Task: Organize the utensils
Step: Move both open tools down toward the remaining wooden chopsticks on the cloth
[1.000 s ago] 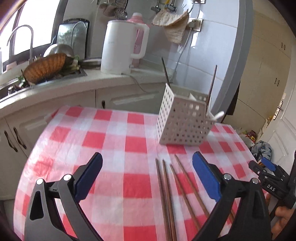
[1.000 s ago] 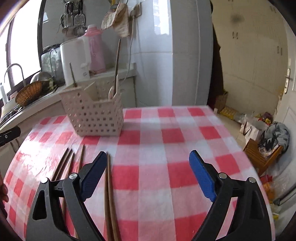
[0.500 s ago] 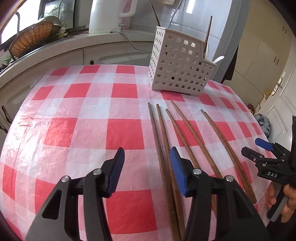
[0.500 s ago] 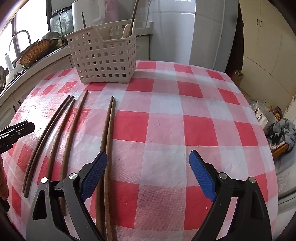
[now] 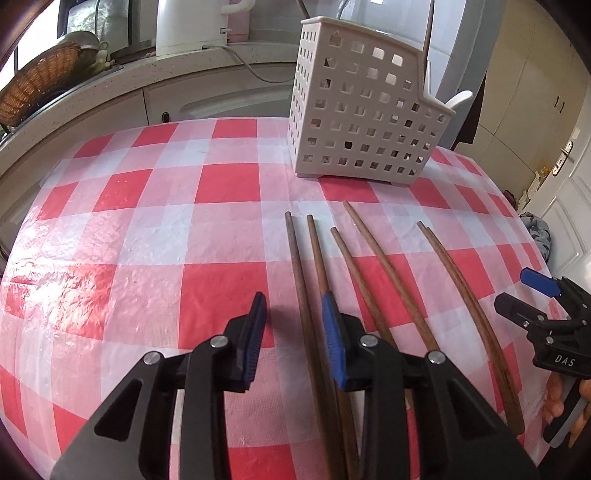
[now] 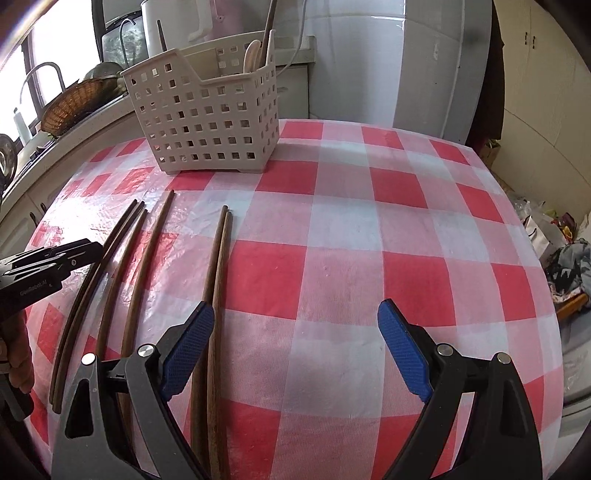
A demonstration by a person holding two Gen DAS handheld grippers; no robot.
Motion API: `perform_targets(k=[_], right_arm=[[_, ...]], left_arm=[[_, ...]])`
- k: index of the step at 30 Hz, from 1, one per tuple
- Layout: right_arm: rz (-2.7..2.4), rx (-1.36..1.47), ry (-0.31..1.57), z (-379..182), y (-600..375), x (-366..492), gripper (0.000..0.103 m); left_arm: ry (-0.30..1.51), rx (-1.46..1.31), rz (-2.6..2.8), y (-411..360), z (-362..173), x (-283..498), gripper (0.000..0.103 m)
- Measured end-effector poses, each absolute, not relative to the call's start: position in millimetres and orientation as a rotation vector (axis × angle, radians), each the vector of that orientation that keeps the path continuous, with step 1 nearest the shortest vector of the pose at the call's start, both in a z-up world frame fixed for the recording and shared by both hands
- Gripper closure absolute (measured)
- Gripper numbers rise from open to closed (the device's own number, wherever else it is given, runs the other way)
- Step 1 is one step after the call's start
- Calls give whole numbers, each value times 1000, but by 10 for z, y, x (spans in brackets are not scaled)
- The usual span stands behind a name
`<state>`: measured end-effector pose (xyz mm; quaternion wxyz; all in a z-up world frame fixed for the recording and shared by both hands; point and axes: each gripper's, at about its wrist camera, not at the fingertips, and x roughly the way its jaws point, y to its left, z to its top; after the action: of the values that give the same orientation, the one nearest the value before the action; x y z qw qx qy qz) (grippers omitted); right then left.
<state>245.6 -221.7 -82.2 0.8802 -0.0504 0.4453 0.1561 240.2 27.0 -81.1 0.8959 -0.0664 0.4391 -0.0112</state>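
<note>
Several long brown wooden chopsticks (image 5: 384, 266) lie side by side on the red-and-white checked tablecloth (image 5: 221, 184), in front of a white perforated utensil basket (image 5: 362, 122) that holds a white spoon and a few sticks. My left gripper (image 5: 293, 295) hangs low over the leftmost chopstick (image 5: 295, 251). Its jaws are closing, with that stick lying between them near the right pad, untouched. My right gripper (image 6: 295, 306) stands wide open over the rightmost pair of chopsticks (image 6: 218, 258), which runs just inside its left finger. The basket (image 6: 207, 122) stands behind.
A kitchen counter with a white kettle (image 5: 192, 26) and a wicker basket (image 5: 37, 85) runs behind the table. The round table edge drops off at right toward a cluttered floor (image 6: 561, 258). The right gripper (image 5: 513, 291) shows at the left wrist view's right edge.
Both grippers have tilted down and sunk toward the tablecloth and chopsticks. The left jaws have narrowed from wide open to a small gap. The right jaws have stayed wide.
</note>
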Motion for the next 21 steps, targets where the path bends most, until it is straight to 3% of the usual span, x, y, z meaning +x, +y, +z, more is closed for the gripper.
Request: perform_targets(k=[21], right_arm=[[354, -158, 973, -984, -2042, 2716, 19]], left_arm=[[893, -3, 4, 189, -844, 2471, 75]])
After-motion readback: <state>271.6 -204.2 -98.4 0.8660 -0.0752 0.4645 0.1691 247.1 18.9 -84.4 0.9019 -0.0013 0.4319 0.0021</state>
